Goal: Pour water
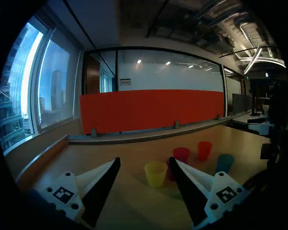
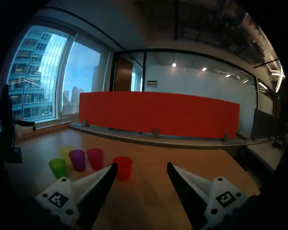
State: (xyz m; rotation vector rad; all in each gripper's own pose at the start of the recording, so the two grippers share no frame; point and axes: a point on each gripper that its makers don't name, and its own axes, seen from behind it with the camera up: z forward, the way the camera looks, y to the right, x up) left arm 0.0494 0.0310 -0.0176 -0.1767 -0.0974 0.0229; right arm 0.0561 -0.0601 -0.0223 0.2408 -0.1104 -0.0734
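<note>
Left gripper view: I hold my left gripper (image 1: 144, 161) level over the table (image 1: 136, 207), fingers spread, yellow cup (image 1: 155, 173) ahead between them. Right gripper view: my right gripper (image 2: 141, 165) level too, spread, red cup (image 2: 123, 167) beside one fingertip.

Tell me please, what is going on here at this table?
A person holds a hand-held gripper in each hand over a wooden table with coloured plastic cups on it. The left hand-held gripper is open and empty, and points toward a yellow cup, with a blue cup farther off. The right hand-held gripper is also open and empty, with a red cup just ahead of one finger. No cup is grasped yet, so pouring has not begun.
</note>
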